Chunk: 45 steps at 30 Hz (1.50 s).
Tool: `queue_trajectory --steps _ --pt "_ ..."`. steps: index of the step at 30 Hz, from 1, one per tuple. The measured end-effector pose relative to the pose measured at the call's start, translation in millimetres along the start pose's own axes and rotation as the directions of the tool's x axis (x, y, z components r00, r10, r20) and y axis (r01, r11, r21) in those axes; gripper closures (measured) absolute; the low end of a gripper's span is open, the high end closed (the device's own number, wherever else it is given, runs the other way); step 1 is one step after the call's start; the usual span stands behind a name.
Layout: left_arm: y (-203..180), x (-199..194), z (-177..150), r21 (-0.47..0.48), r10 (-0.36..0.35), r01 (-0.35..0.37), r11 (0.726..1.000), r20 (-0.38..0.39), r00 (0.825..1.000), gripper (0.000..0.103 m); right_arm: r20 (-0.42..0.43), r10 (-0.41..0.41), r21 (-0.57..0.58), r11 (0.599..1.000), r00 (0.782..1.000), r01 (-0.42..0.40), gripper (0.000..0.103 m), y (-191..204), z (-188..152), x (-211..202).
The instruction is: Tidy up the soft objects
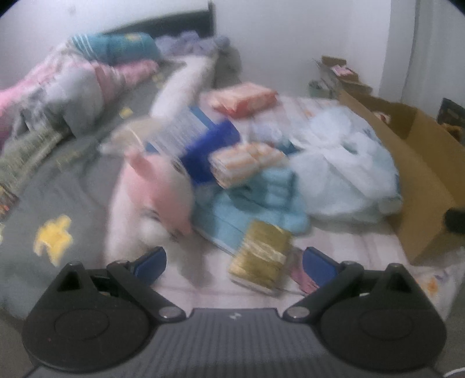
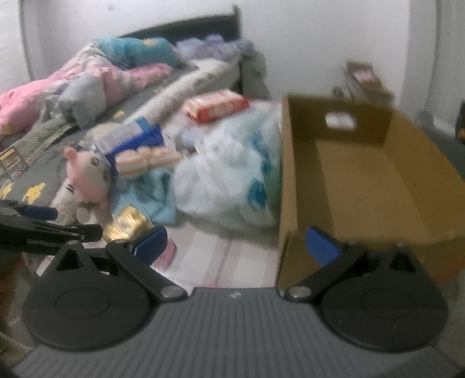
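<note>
A pink and white plush toy (image 1: 151, 200) lies on the bed just ahead of my open, empty left gripper (image 1: 235, 263); it also shows in the right wrist view (image 2: 87, 171). A light blue towel (image 1: 261, 203), a gold packet (image 1: 261, 256), orange-striped tissue packs (image 1: 247, 162) and a pale plastic bag (image 1: 343, 171) lie in a pile. My right gripper (image 2: 237, 245) is open and empty, near the front corner of an empty cardboard box (image 2: 377, 180). The left gripper (image 2: 43, 224) shows at the left of the right wrist view.
A blue and white package (image 1: 200, 136) and a red-orange pack (image 1: 244, 99) lie behind the pile. Crumpled pink and grey bedding (image 1: 72, 87) fills the far left of the bed. A dark headboard (image 2: 189, 26) and white walls stand behind. Small boxes (image 2: 366, 78) sit by the far wall.
</note>
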<state>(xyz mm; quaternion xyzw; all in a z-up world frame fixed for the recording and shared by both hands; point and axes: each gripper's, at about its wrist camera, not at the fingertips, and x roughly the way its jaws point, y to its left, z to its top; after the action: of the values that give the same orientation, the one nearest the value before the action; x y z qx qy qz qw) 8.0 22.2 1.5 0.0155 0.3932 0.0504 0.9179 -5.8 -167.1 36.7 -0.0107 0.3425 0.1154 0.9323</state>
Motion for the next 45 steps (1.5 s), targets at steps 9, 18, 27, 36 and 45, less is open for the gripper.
queue_trajectory --steps 9,18,27,36,45 --pt "59 -5 24 -0.081 -0.043 0.052 0.995 0.116 0.992 0.002 0.051 0.198 -0.087 0.977 0.979 -0.193 0.001 39 65 19" --pt "105 10 59 -0.109 0.003 0.014 0.994 0.156 0.988 0.002 0.0 0.436 0.077 0.897 0.9 -0.435 0.001 71 131 93" --pt "151 59 108 -0.305 -0.046 0.068 0.95 0.079 0.996 0.01 -0.13 0.619 0.149 0.785 0.775 -0.602 0.001 134 255 201" --pt "187 135 129 -0.465 -0.13 0.081 0.882 -0.076 0.989 0.034 -0.386 0.656 0.15 0.739 0.649 -0.657 0.024 206 293 352" --pt "200 182 133 -0.534 -0.19 0.084 0.841 -0.148 0.971 0.035 -0.535 0.679 0.239 0.693 0.503 -0.681 0.048 231 270 451"
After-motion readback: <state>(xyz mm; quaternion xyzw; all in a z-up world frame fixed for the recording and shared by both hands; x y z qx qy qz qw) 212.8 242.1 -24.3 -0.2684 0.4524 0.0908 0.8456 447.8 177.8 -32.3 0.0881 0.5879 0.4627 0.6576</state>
